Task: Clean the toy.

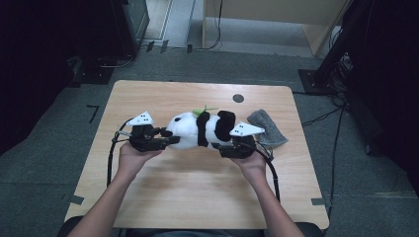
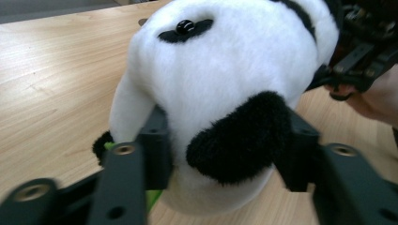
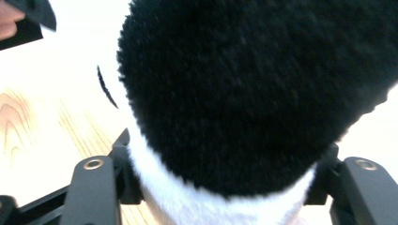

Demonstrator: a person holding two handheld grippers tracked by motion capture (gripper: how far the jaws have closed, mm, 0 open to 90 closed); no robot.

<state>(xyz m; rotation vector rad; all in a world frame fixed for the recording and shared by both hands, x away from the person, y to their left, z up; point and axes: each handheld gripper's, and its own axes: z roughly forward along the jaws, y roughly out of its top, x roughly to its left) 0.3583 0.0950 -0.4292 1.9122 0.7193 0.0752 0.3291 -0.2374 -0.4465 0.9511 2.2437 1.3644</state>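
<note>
A black-and-white panda plush (image 1: 197,129) lies on its side in the middle of the wooden table (image 1: 197,187), with a small green leaf (image 1: 203,110) on top. My left gripper (image 1: 170,138) is at its white head end. In the left gripper view the jaws pinch the panda's head (image 2: 225,70) from both sides, with one pad against a black ear; my left gripper (image 2: 225,150) is shut on it. My right gripper (image 1: 222,145) is at the black rear end. In the right gripper view my right gripper (image 3: 225,183) squeezes the panda's (image 3: 253,93) fur between its pads.
A grey cloth (image 1: 267,127) lies crumpled just right of the panda, behind my right gripper. A small dark round spot (image 1: 238,98) marks the table's far side. Cables trail from both grippers along the forearms. Dark equipment stands on the floor around the table.
</note>
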